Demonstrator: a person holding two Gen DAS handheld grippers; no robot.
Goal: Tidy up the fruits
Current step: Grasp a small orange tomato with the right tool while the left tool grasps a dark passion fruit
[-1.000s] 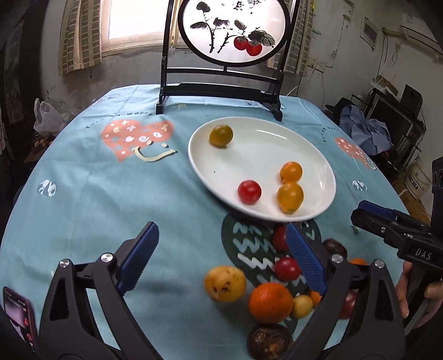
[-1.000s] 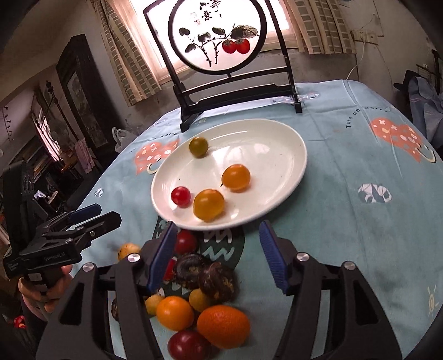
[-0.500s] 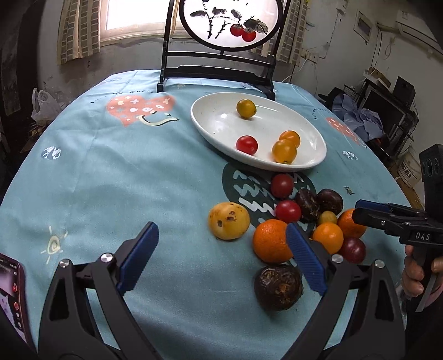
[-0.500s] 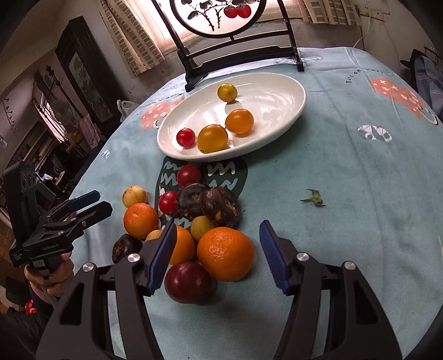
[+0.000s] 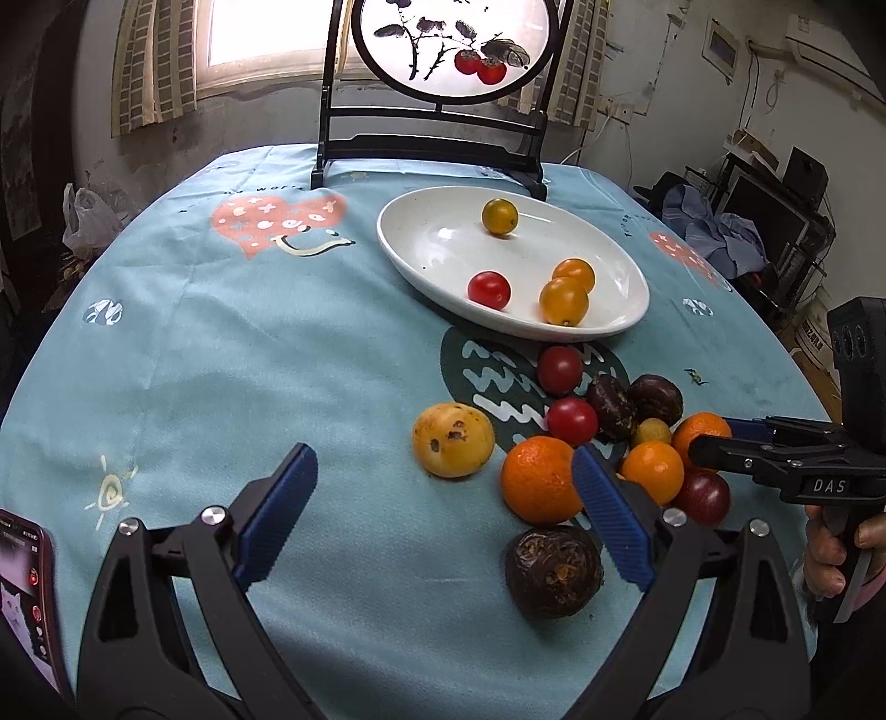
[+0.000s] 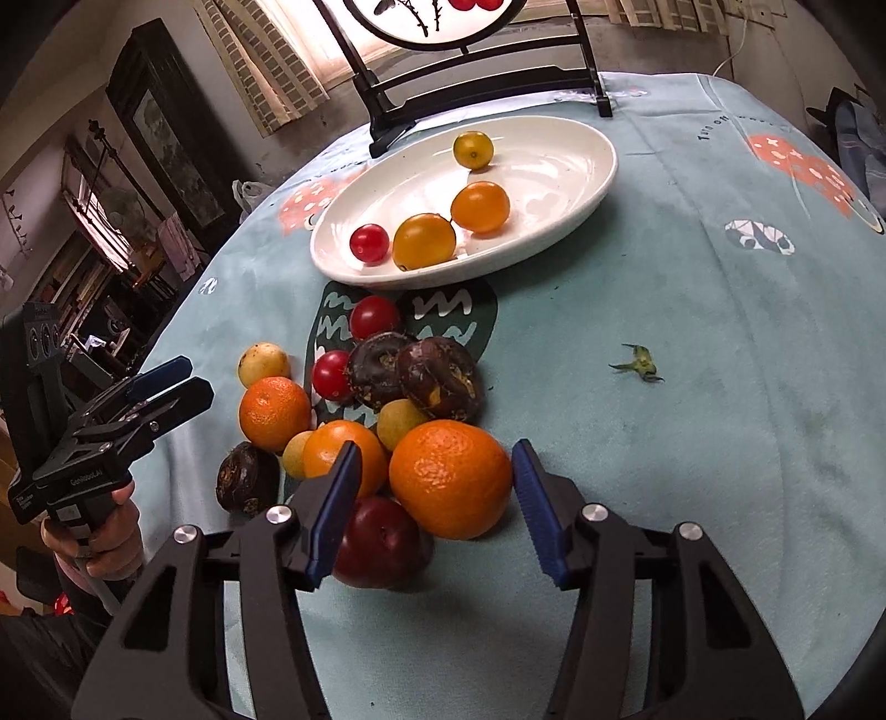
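A white oval plate (image 5: 421,243) (image 6: 559,166) holds a red tomato (image 5: 488,289), two orange tomatoes and a yellow one (image 5: 499,216). A pile of loose fruit lies in front of it: oranges (image 5: 540,479), red tomatoes (image 5: 560,368), dark passion fruits (image 5: 554,570) and a spotted yellow fruit (image 5: 453,439). My left gripper (image 5: 443,515) is open and empty, just short of the pile. My right gripper (image 6: 434,512) is open, its jaws on either side of a large orange (image 6: 449,477), not touching it. A dark red plum (image 6: 382,543) lies beside it.
A black stand with a round painted screen (image 5: 443,50) stands behind the plate. A small green stem scrap (image 6: 637,363) lies on the blue cloth to the right. A phone (image 5: 22,598) shows at the left wrist view's lower left edge.
Both grippers have pulled back from the plate toward the near edge of the table. The right gripper has come down around the large orange. Both stay open.
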